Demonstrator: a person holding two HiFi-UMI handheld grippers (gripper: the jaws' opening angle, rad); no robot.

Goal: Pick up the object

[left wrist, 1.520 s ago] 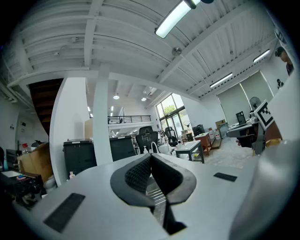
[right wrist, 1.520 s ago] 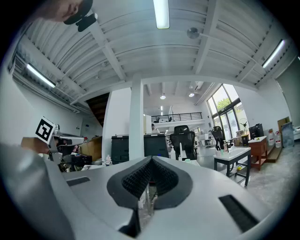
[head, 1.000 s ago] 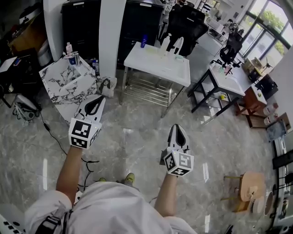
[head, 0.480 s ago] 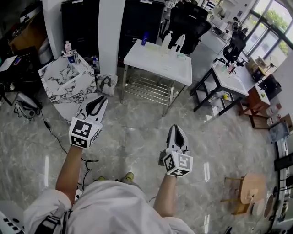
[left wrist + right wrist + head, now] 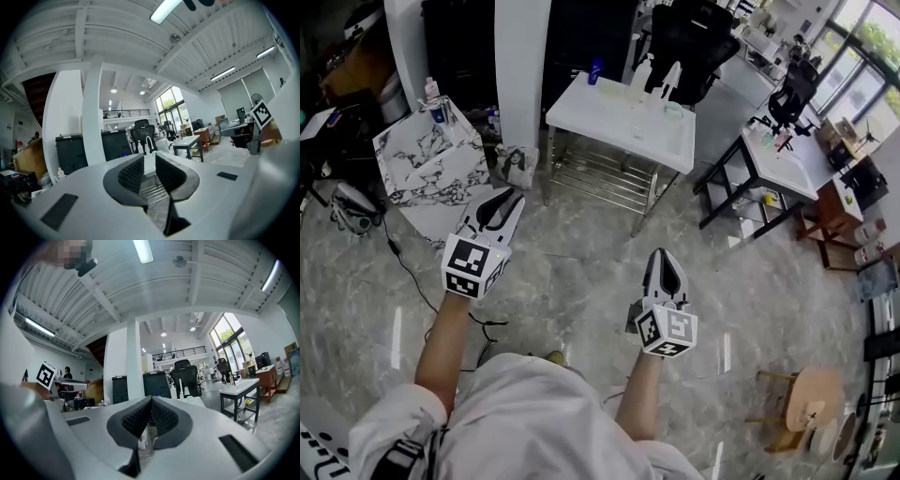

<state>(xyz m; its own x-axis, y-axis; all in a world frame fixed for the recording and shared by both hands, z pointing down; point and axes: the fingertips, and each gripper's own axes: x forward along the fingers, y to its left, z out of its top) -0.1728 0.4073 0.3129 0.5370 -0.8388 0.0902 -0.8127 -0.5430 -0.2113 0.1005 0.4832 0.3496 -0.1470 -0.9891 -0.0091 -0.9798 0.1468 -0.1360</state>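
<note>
presently, two hand-held grippers over a grey polished floor [image 5: 581, 281], person standing, arms stretched forward.

- left gripper [image 5: 506, 197]: jaws a little apart, a narrow gap between the ribbed pads, empty. marker cube [image 5: 473, 268] at its rear. it is raised and aimed towards the white table.
- right gripper [image 5: 664, 257]: jaws closed together at the tips, empty. marker cube [image 5: 667, 334] at its rear. held lower and nearer the body than the left.
- white table [image 5: 619, 120]: ahead, well apart from both grippers, with a wire shelf beneath.
- on the table's far edge: blue bottle [image 5: 595, 71] and two white bottles [image 5: 643, 73], upright. which item is to be picked up cannot be told; all of them stand on the table, none at either gripper.
- marble slab [image 5: 422, 161]: leaning at the left, beside a white pillar [image 5: 521, 66].
- black office chair [image 5: 689, 42]: behind the table.
- second white desk [image 5: 787, 157]: at the right.
- wooden stool [image 5: 804, 398]: lower right.
</note>
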